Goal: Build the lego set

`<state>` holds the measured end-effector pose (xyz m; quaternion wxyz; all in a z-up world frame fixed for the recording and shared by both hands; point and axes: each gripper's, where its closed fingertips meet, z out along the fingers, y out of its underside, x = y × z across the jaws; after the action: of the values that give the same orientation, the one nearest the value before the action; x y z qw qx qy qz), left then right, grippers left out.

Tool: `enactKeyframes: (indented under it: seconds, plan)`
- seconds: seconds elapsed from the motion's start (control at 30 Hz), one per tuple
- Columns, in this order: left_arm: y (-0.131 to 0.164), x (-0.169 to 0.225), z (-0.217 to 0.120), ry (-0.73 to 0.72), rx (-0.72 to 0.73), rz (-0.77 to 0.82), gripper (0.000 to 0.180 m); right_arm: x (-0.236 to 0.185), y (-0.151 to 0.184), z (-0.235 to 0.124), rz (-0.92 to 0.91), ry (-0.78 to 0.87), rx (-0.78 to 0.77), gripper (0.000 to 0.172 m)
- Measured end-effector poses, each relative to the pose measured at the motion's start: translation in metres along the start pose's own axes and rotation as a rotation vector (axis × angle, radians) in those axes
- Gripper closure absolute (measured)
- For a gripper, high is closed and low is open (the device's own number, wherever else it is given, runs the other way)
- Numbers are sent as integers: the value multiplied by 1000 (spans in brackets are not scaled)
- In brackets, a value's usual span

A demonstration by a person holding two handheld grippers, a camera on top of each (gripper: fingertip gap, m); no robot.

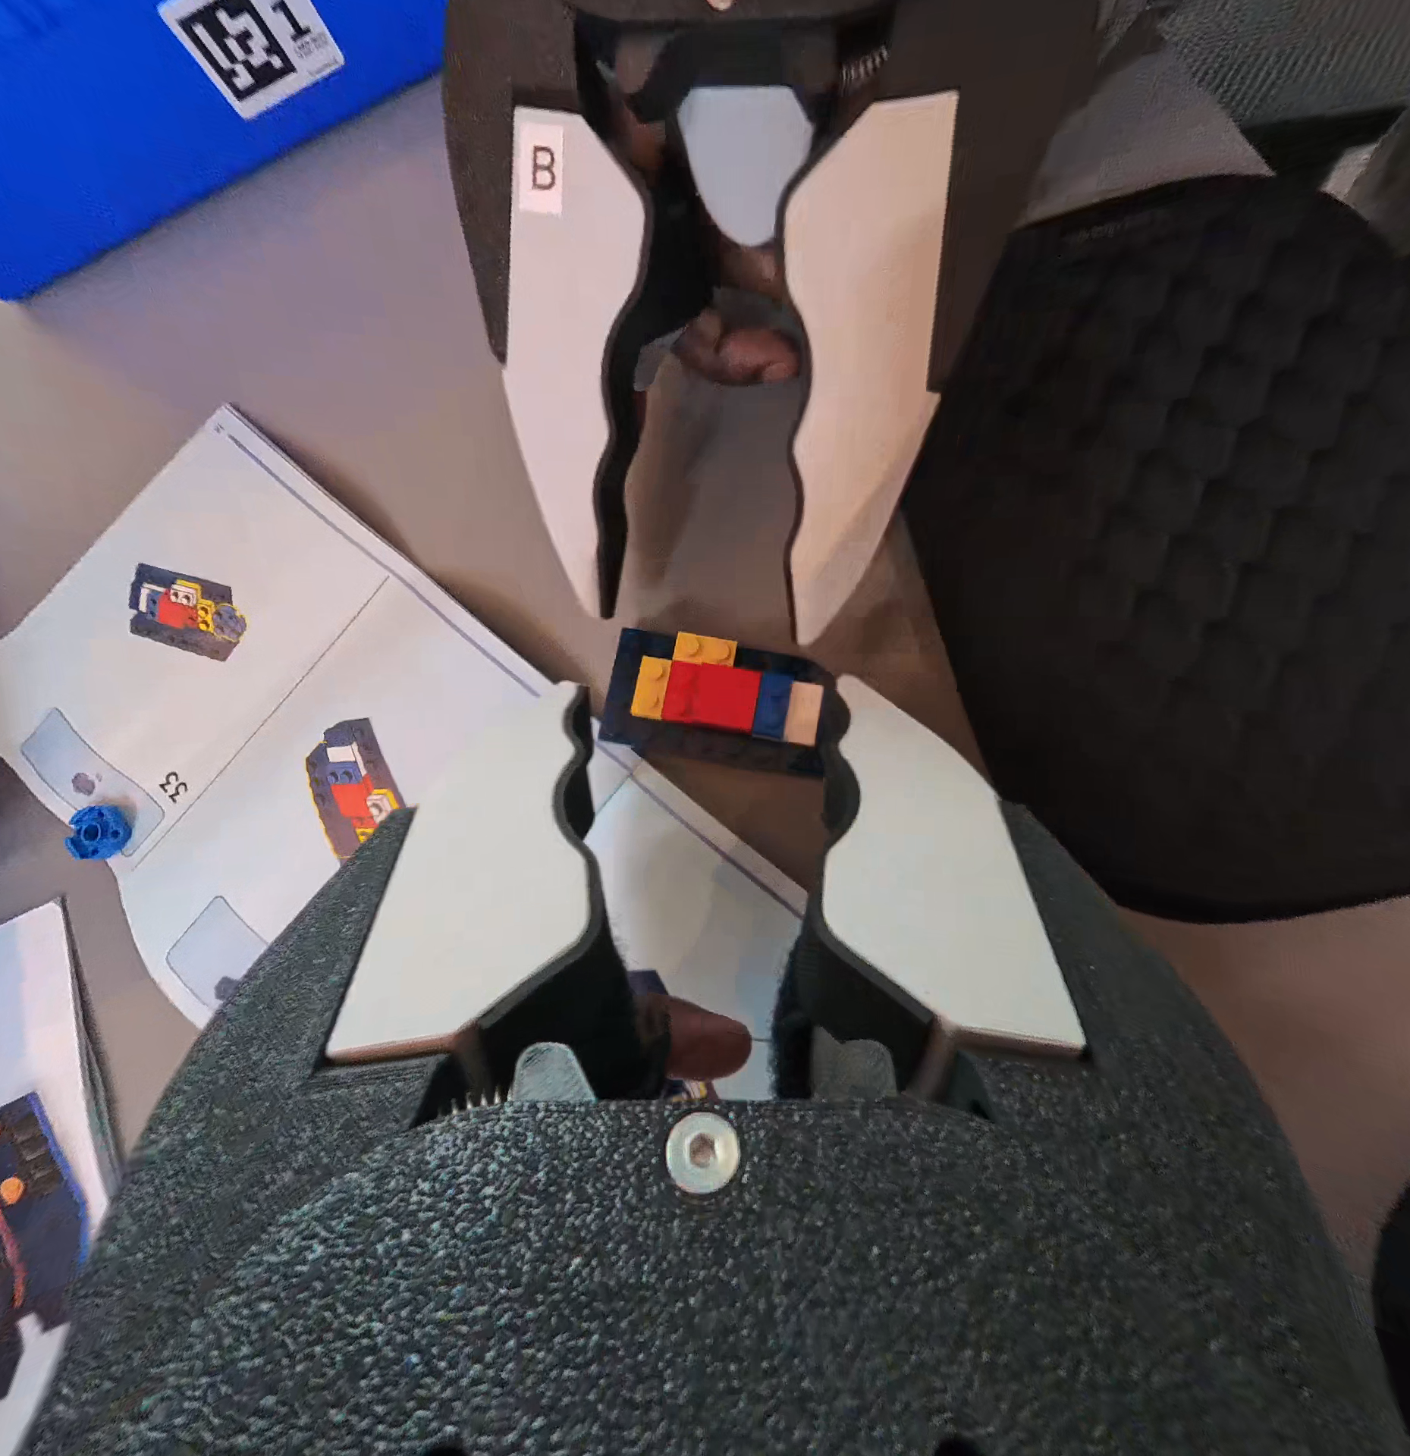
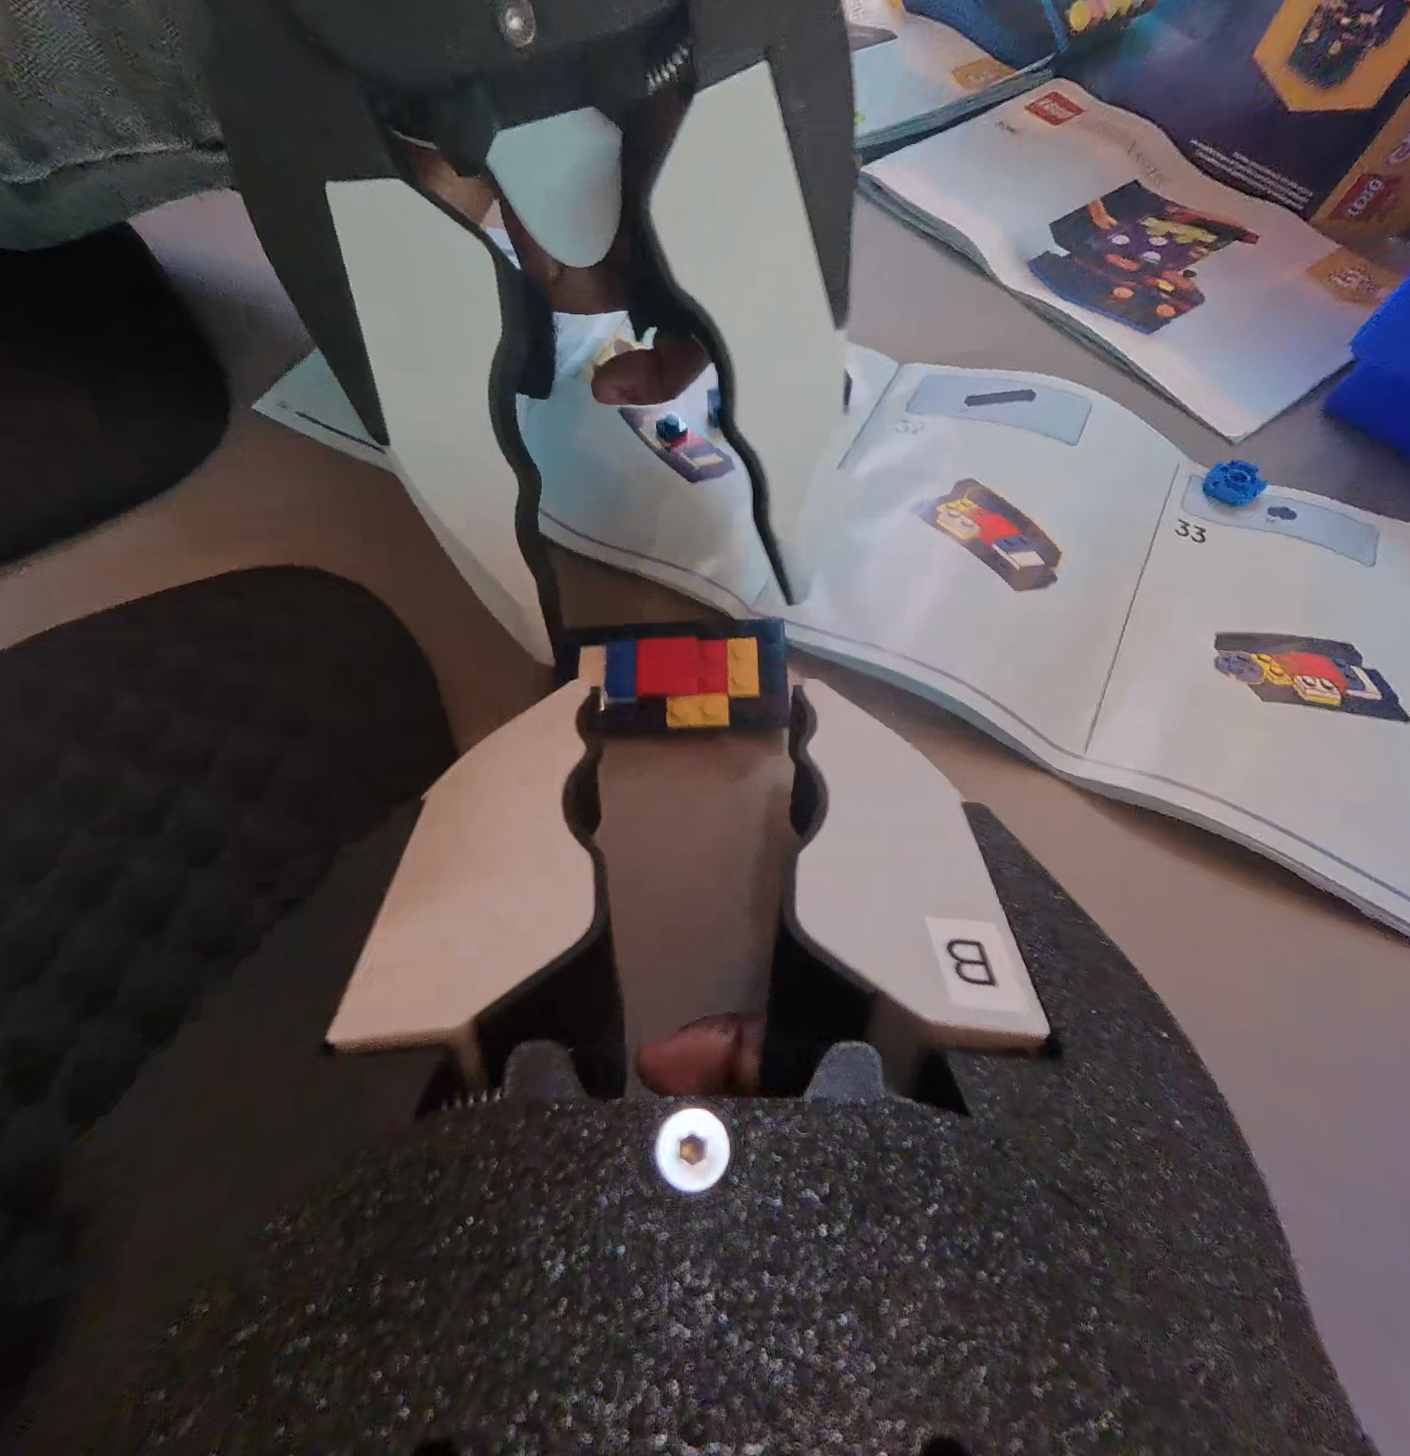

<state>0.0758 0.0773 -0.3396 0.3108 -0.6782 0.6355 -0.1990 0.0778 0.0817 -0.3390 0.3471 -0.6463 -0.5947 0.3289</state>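
The right gripper (image 2: 690, 709) clasps a small brick assembly (image 2: 678, 677) at centre; the left gripper (image 2: 670, 607) reaches in from twelve o'clock. An open instruction booklet (image 2: 1080, 630) lies at three o'clock.

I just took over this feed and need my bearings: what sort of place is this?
Most likely a tabletop hobby or work desk for building a brick set: an open instruction booklet, a small brick build between both pairs of fingers, and the set's box behind.

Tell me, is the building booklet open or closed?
Open. The booklet lies spread flat, with facing pages of step pictures showing either side of its fold and a small blue piece on one page.
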Motion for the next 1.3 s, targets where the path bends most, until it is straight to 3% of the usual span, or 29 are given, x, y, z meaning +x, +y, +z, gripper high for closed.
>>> enactKeyframes:
  seconds: [0.13,0.3,0.57,0.67,0.73,0.8,1.03,1.3]
  plan:
    - [8,8,10,54,14,-21,156,2,3,-1,-20,-3,-15,145]
    - [8,8,11,48,12,-39,157,2,15,8,-110,14,-120,151]
    - [9,8,11,63,37,-60,157,-1,13,8,-256,-6,-126,154]
    - [8,8,11,74,57,-55,157,0,12,8,-489,-61,-148,148]
    - [8,8,12,78,70,-41,157,6,3,9,-735,-39,-110,132]
    - [8,8,12,87,79,-27,157,2,1,10,-906,-118,-108,135]
    - [8,8,12,94,86,-21,157,0,10,12,-1076,-378,-375,149]
    - [8,9,12,103,88,-50,157,-3,11,9,-1095,-310,-259,160]
